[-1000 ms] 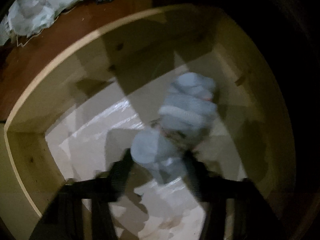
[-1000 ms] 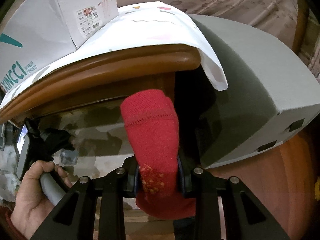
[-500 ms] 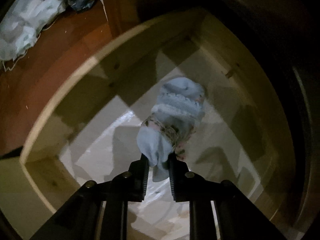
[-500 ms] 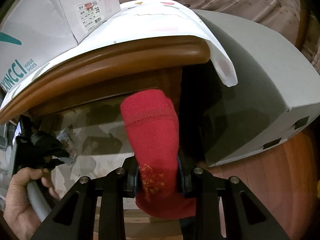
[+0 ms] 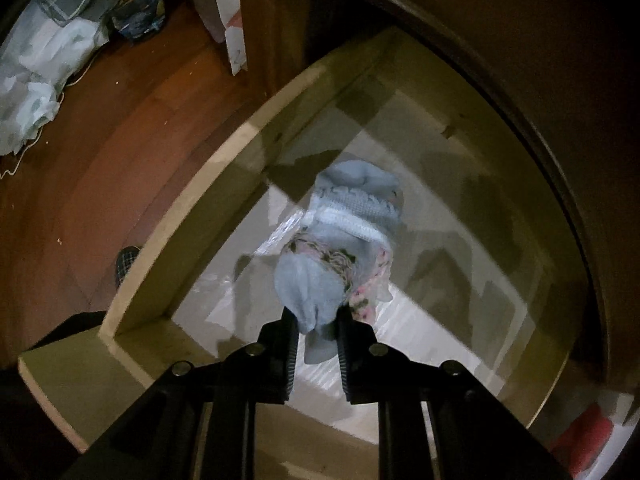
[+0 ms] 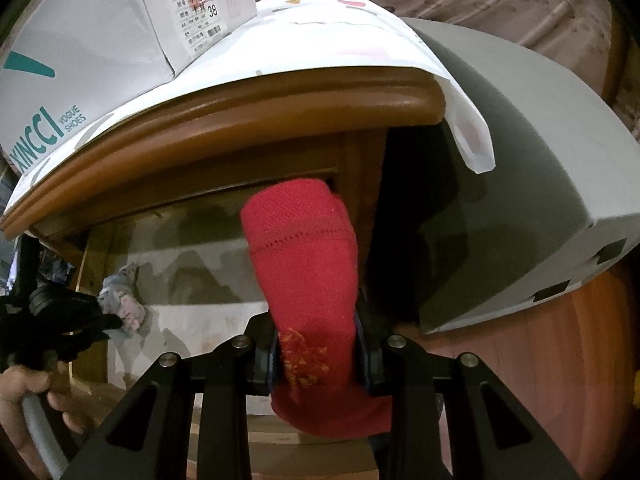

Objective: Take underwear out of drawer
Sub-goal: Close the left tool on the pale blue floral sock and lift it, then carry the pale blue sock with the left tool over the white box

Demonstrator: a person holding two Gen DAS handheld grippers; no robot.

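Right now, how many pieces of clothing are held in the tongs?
2. A light blue garment hangs from the left tongs over the open drawer. A red garment is clamped in the right tongs. More may lie hidden elsewhere.

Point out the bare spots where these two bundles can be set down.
Bare: the wooden floor left of the drawer's front rail, short of the plastic bags, and the drawer liner. Crowded: the cabinet top under the shoe box.

Soft knit underwear point(image 5: 340, 248); pale raw-wood drawer point(image 5: 192, 216); glossy liner point(image 5: 420, 320)
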